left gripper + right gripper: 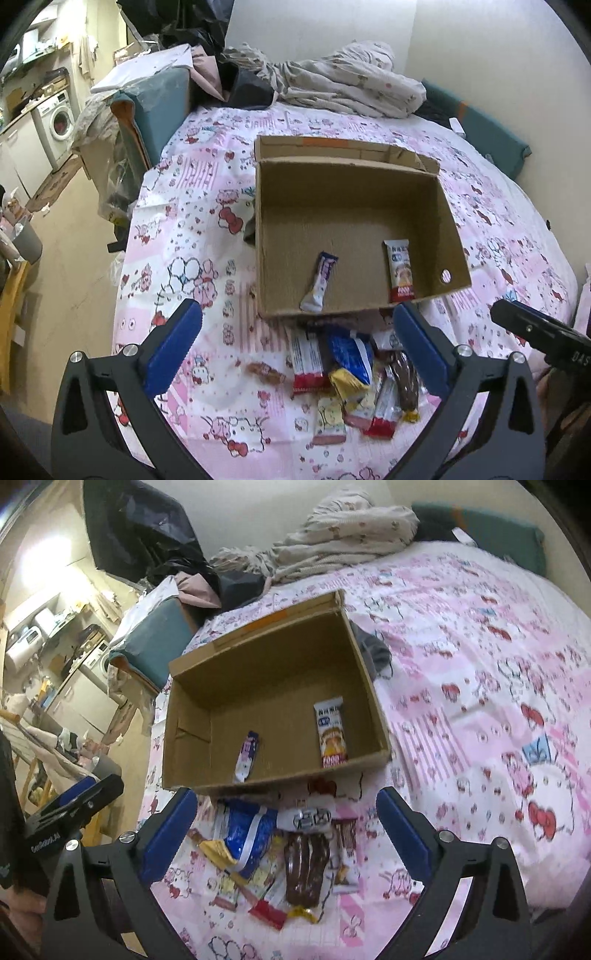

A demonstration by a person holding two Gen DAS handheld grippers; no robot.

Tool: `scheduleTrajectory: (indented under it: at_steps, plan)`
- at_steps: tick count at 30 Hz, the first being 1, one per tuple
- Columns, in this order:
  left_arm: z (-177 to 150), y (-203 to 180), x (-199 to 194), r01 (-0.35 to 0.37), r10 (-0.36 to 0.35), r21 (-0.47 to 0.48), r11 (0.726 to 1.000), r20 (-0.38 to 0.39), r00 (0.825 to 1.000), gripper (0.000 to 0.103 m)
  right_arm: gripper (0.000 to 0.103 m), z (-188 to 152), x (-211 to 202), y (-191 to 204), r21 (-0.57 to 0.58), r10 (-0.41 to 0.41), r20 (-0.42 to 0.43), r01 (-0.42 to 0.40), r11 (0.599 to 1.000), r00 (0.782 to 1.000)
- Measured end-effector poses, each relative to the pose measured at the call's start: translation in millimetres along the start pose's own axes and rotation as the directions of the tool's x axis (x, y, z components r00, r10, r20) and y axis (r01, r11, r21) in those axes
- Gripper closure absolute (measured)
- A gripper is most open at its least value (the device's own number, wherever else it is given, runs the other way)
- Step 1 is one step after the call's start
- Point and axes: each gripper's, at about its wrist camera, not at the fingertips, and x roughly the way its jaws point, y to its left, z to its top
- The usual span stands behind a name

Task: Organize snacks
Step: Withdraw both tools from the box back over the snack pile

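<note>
Two snack bars lie in the cardboard box (354,206) already: a slim purple-and-white bar (320,281) toward the near wall, and a white-and-red bar (399,269) by the right-hand wall. Everything else waits outside, in a heap of snacks (354,373) on the pink cartoon-print bedspread (192,236), just in front of the box's near edge.

Both tools are empty right now. Left gripper (299,343) stands with its blue pads spread wide, nothing between them, poised over the heap. Right gripper (288,827) the same, jaws fully apart, with the blue packet (243,830) and the brown chocolate pack (306,867) lying below the gap.

So, by the look of it, we're between drops and a fresh pick is due. Next move calls for choosing one wrapper off the top, lowering until the pads straddle it, and closing gently; these packs overlap, so a careless pinch could drag a neighbour along. Then lift it clear over that near wall and into the box.
</note>
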Motion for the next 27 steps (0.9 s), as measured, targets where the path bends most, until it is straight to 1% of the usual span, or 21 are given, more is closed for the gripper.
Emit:
scheduleTrajectory:
  at_steps: [3,5,7,9,11,13,15,17,19,22,24,25,27]
  plan:
    - [-7.4,2.5,1.4,-0.001,0.001,-0.011,1.000,-0.032,0.999,0.001,0.003,-5.3,-0.5,-4.7,0.012,-0.066,-0.006,0.066,0.998,0.998]
    - [-14.6,5.8,8.0,-0.003,0.001,-0.030,1.000,-0.075,0.997,0.001,0.003,-7.1,2.7,-7.3,0.020,-0.065,-0.033,0.065,0.998,0.997]
    - [-22.0,11.0,16.6,-0.011,0.003,-0.066,0.998,-0.124,0.992,0.001,0.003,-8.4,3.9,-8.3,0.016,-0.070,-0.040,0.071,0.997,0.997]
    - [-25.1,15.1,22.9,-0.016,0.002,-0.096,0.995,-0.148,0.989,0.001,0.003,-10.5,4.1,-8.5,0.008,-0.081,-0.046,0.081,0.997,0.996]
    - [-27.5,18.6,24.5,-0.036,0.020,-0.104,0.994,-0.151,0.988,0.001,0.003,-12.9,5.1,-12.2,0.025,-0.085,-0.055,0.087,0.996,0.995]
    - [-28.2,22.8,26.4,-0.058,0.041,-0.111,0.992,-0.149,0.988,0.001,0.003,-15.5,10.0,-17.9,0.049,-0.117,-0.080,0.121,0.991,0.990]
    - [-29.6,28.9,29.7,-0.064,0.042,-0.132,0.989,-0.163,0.986,0.002,0.004,-18.5,18.4,-25.0,0.075,-0.147,-0.122,0.157,0.985,0.982]
    - [-32.7,35.9,37.0,-0.068,0.034,-0.163,0.984,-0.205,0.978,0.008,0.004,-20.2,27.3,-33.9,0.129,-0.128,-0.171,0.151,0.980,0.977]
    - [-36.9,42.3,47.6,-0.070,0.018,-0.194,0.978,-0.257,0.966,0.017,0.005,-21.2,31.9,-40.7,0.177,-0.104,-0.192,0.138,0.975,0.976]
    - [-42.7,38.9,60.2,-0.032,-0.040,-0.230,0.973,-0.304,0.952,0.027,0.005,-22.2,36.2,-46.3,0.213,-0.092,-0.209,0.137,0.967,0.974]
    - [-44.2,22.1,67.4,-0.004,-0.058,-0.184,0.983,-0.331,0.942,0.028,0.005,-21.7,36.6,-48.6,0.223,-0.097,-0.207,0.144,0.964,0.974]
    - [-45.1,7.2,73.5,0.021,-0.068,-0.136,0.990,-0.354,0.933,0.029,0.005,-21.1,36.5,-49.7,0.230,-0.096,-0.206,0.144,0.963,0.974]
    - [-47.4,-16.7,82.1,0.055,-0.077,-0.067,0.996,-0.384,0.920,0.029,0.005,-19.7,37.8,-54.7,0.253,-0.088,-0.209,0.140,0.957,0.974]
